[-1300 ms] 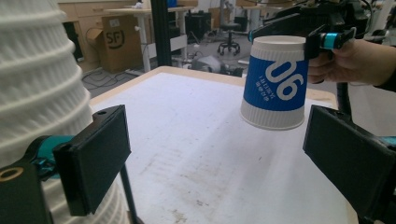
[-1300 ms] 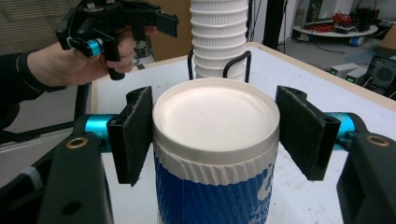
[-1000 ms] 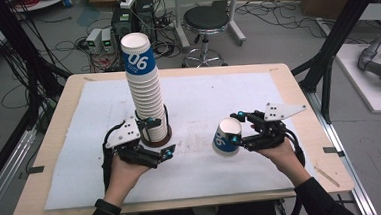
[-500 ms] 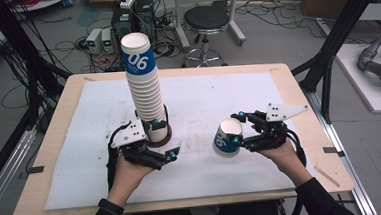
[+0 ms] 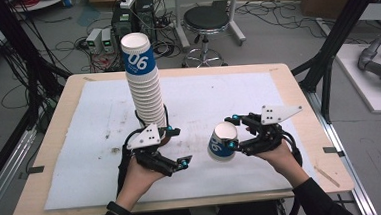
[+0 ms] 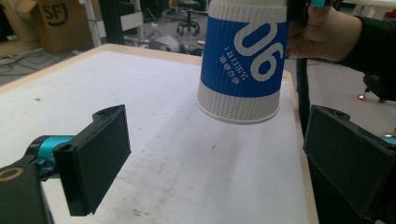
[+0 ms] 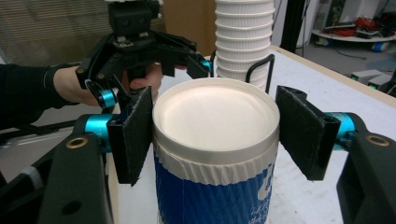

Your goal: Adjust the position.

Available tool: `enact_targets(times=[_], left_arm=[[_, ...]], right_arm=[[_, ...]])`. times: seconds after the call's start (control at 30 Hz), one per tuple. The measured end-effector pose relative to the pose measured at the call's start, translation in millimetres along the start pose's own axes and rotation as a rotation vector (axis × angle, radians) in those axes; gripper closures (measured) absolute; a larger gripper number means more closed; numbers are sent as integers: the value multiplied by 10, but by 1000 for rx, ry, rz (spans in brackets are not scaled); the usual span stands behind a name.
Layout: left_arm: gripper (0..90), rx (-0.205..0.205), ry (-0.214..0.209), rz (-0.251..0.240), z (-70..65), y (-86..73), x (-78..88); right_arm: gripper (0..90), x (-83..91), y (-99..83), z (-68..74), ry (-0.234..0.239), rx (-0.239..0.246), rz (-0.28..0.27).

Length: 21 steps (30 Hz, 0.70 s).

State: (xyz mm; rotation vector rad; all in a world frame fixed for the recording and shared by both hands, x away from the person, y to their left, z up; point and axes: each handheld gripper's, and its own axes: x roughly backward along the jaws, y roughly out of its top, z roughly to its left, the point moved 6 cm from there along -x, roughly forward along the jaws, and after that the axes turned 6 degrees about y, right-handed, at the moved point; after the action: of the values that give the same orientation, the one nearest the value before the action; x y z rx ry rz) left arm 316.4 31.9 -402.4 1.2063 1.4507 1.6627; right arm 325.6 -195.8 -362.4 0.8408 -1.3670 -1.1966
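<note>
Nearest to us, our left gripper [image 5: 173, 151] keeps its jaws wide open with nothing between them, low over the white sheet [image 5: 99, 123] on the counter [image 5: 54, 126], while our right gripper [image 5: 240, 134] has its jaws closed on a single blue and white paper cup [image 5: 222, 142], held tilted just above the sheet. In the left gripper view this cup [image 6: 243, 60] hangs a little beyond the open jaws. Farther, just behind the left gripper, the tall stack of cups [image 5: 144, 85] stands upright.

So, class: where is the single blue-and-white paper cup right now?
In the high view, the paper cup sits in the right hand-held gripper, above the table's right-centre, right of the cup stack.
</note>
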Motion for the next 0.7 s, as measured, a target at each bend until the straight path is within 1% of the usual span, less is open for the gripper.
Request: enact_targets(times=[0.03, 0.13, 0.27, 0.3, 0.47, 0.57, 0.7], left_arm=[[74, 8, -15, 4, -18, -11, -31], [74, 9, -43, 13, -77, -31, -112], [73, 11, -73, 14, -141, -40, -193], [74, 13, -80, 17, -153, -44, -210], [74, 25, -106, 12, -216, -50, -280], [74, 31, -124, 19, -245, -62, -327], [74, 34, -133, 20, -273, -71, -391]], right_arm=[[312, -11, 1, 8, 5, 3, 0], [312, -45, 3, 36, 19, 5, 5], [312, -77, 4, 54, 33, 11, 7], [312, -84, 3, 64, 36, 7, 10], [312, -120, -8, 79, 50, 10, 14], [312, -143, -12, 91, 57, 9, 17], [312, -177, -11, 112, 67, 11, 17]])
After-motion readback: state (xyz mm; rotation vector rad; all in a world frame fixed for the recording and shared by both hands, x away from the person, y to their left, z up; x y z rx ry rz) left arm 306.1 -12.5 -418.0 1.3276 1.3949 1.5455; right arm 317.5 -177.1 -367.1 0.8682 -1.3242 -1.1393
